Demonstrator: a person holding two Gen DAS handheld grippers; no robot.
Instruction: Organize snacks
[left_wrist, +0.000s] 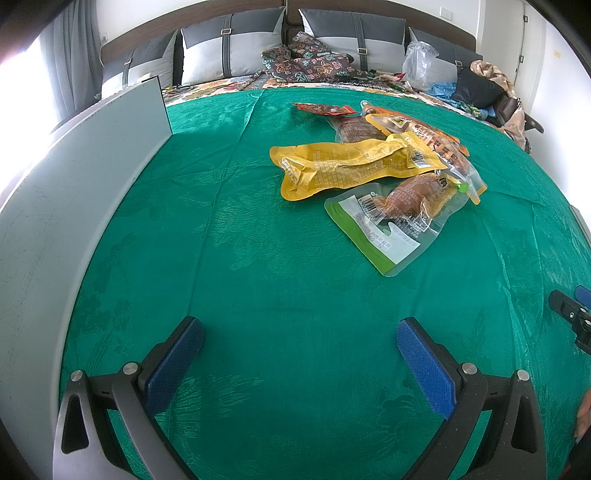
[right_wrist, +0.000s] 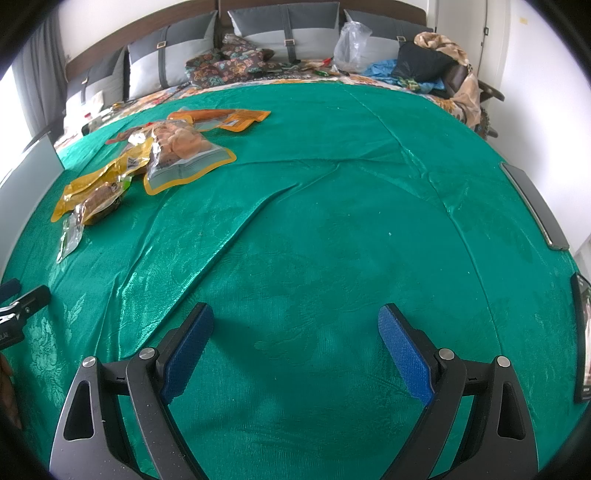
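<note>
Several snack packets lie in a loose pile on the green cloth (left_wrist: 258, 258). On top is a long yellow packet (left_wrist: 343, 168); a clear green-edged packet (left_wrist: 391, 218) lies nearest me, with orange packets (left_wrist: 432, 136) and a red one (left_wrist: 321, 108) behind. My left gripper (left_wrist: 299, 332) hovers open over bare cloth, well short of the pile. In the right wrist view the same pile (right_wrist: 155, 158) sits far to the upper left. My right gripper (right_wrist: 295, 321) is open above bare cloth, nothing between its fingers.
A grey bin wall (left_wrist: 74, 184) stands along the left. Dark flat objects (right_wrist: 535, 206) lie at the right edge of the cloth. Pillows (left_wrist: 236, 51), patterned fabric, a plastic bag (right_wrist: 351, 44) and clothes are at the back. The right gripper's tip (left_wrist: 569, 310) shows at the left view's edge.
</note>
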